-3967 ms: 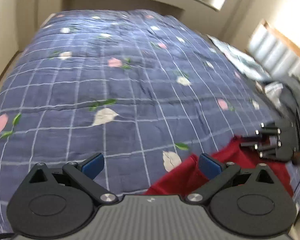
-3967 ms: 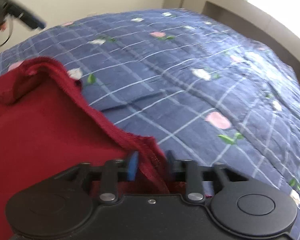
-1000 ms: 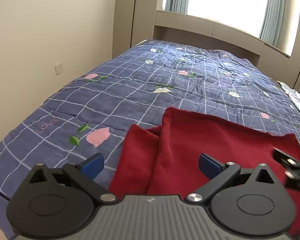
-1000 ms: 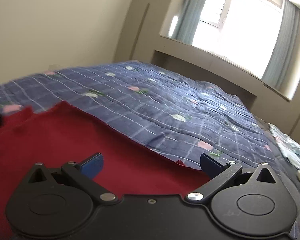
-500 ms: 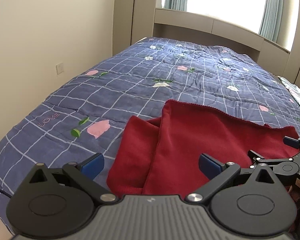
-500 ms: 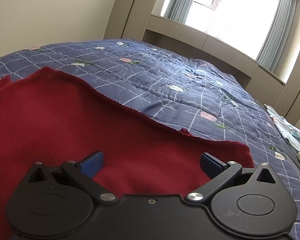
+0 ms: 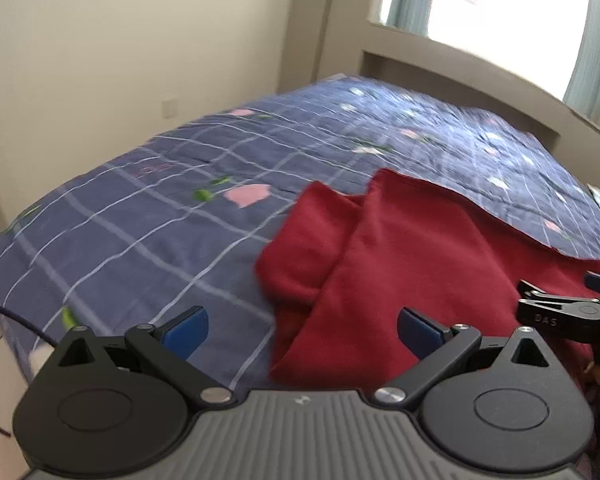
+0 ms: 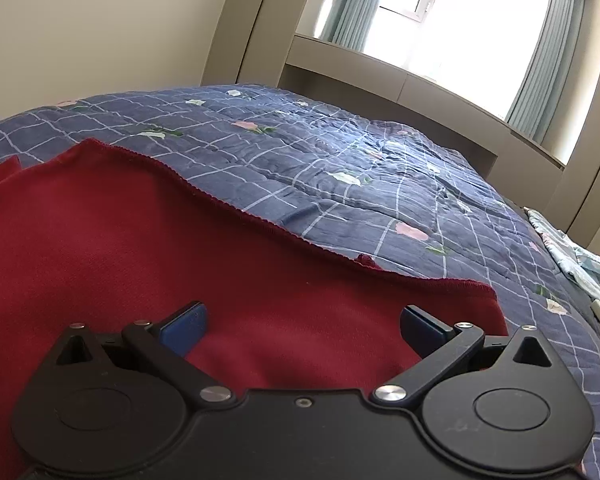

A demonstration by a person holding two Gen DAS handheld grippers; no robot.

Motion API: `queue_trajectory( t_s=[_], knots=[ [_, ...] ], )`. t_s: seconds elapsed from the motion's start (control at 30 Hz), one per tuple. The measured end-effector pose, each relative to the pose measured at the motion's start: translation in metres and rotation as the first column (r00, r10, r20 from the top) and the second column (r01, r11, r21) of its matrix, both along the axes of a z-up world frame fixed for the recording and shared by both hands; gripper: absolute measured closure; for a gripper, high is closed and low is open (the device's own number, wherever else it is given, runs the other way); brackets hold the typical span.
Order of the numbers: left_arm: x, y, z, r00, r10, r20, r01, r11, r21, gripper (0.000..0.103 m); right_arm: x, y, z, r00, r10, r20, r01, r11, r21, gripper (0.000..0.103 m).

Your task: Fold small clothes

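The left gripper [image 7: 302, 330] is seen nearest in its own view, its blue-padded fingers [image 7: 186, 326] spread wide and nothing held between them; the near edge of the garment [image 7: 400, 264] is framed by the gap. The right gripper [image 8: 304, 326] is likewise spread apart and empty, held low over the same red cloth, and in the left view it is seen at the right edge, above the garment's right end. The garment is laid flat on the quilt [image 8: 340, 160], near the foot of the bed, with a smaller flap [image 7: 300, 236] lying out to its left, partly tucked beneath the main panel. A knitted hem is shown along the far edge in the right view. Beyond the garment, the blue checked quilt with pink and white flowers is spread across the bed. A pale patterned cloth [image 8: 580, 260] is seen at the bed's right side. Farthest back, a window [image 8: 460, 12] with curtains [image 8: 540, 60] is shown.
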State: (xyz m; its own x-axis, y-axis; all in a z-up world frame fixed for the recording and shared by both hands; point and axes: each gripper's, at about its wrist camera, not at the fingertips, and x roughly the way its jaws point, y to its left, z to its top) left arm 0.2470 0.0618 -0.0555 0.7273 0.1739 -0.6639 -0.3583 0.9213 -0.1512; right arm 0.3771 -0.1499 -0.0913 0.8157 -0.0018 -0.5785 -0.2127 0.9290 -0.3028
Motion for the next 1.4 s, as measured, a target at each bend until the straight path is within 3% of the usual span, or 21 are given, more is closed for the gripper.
queue_trajectory(
  t_s=[0.17, 0.63, 0.93, 1.03, 1.2, 1.4],
  knots=[
    [-0.007, 0.002, -0.009, 1.0, 0.023, 0.014, -0.022, 0.999, -0.048, 0.0, 0.004, -0.007, 0.0, 1.0, -0.001, -0.023, 0.002, 0.999, 0.046, 0.001],
    [0.003, -0.007, -0.015, 0.999, 0.023, -0.028, -0.024, 0.998, -0.055, 0.0, -0.003, -0.006, 0.008, 0.999, 0.039, -0.014, -0.039, 0.998, 0.054, 0.001],
    [0.004, 0.002, -0.012, 0.999, 0.016, -0.048, -0.022, 0.991, -0.131, 0.0, -0.086, 0.006, 0.031, 0.994, 0.085, 0.064, -0.085, 0.996, 0.004, 0.001],
    [0.004, 0.005, -0.012, 0.998, 0.025, -0.052, -0.032, 0.99, -0.134, 0.0, -0.107, 0.004, 0.032, 0.996, 0.072, 0.052, -0.073, 0.997, 0.025, 0.001],
    [0.005, 0.011, -0.014, 0.998, 0.03, -0.058, -0.038, 0.988, -0.147, 0.0, -0.11, -0.005, 0.013, 0.999, 0.048, -0.017, -0.046, 0.994, 0.101, 0.001],
    [0.007, 0.011, -0.017, 0.997, 0.032, -0.068, -0.041, 0.99, -0.133, 0.0, -0.112, -0.005, 0.011, 0.999, 0.05, -0.01, -0.049, 0.994, 0.101, 0.001]
  ],
)
